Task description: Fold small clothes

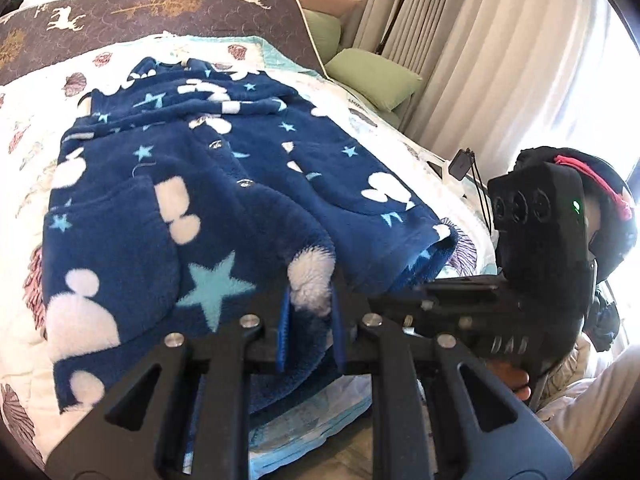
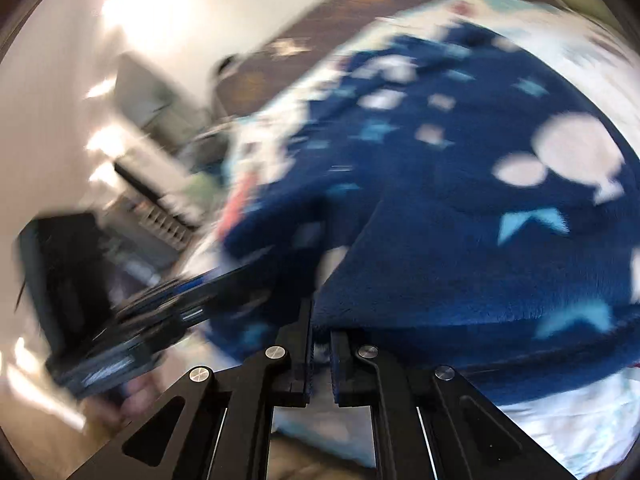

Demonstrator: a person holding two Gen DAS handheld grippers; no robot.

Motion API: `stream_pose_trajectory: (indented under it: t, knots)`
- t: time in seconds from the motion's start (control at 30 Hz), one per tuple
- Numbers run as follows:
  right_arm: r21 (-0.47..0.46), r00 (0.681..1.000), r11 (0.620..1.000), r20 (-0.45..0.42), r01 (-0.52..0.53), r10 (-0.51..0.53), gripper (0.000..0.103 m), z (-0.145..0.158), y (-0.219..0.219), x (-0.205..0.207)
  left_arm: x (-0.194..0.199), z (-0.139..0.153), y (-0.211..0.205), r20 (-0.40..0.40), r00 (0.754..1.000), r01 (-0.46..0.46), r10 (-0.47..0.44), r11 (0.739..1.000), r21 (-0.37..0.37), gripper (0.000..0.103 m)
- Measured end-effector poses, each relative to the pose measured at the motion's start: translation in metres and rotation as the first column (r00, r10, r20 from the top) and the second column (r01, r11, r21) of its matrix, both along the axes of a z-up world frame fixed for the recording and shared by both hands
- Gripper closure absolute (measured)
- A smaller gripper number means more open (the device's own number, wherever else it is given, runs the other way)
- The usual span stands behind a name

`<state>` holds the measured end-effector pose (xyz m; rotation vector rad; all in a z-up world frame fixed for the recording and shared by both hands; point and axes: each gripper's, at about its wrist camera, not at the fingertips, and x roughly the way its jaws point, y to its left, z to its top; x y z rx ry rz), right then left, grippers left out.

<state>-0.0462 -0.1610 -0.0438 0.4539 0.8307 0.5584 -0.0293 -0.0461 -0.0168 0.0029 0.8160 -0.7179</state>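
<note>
While the blue fleece garment lies spread on the white quilt, my left tongs pinch its near hem at six o'clock. My right tongs, blurred, clamp the same hem; they show at three o'clock from the left wrist.

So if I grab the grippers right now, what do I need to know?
Left gripper: shut on the near hem of the blue fleece garment.
Right gripper: fingers nearly together at the same hem; the view is blurred, so the grip is uncertain.
The garment lies spread, front up, on the white quilt on the bed, green pillows beyond it.
Done: near hem picked up.
Left: probably all the folds; none shows clearly yet.
</note>
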Motion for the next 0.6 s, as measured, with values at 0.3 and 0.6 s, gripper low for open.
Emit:
stream_pose_trajectory:
  t: [0.3,0.6]
  knots:
    - [-0.051,0.976,0.989,-0.178,-0.139,0.128,0.093,-0.039,0.007,-0.006,-0.001,-0.023,-0.024,-0.031,0.998,0.063,-0.060,0.993,0.098,0.076]
    - [-0.196,0.981,0.962,0.055,0.192,-0.184,0.063,0.018,-0.064,-0.036,-0.010,-0.022,-0.020,-0.040,0.993,0.113,-0.110,0.989,0.092,0.056]
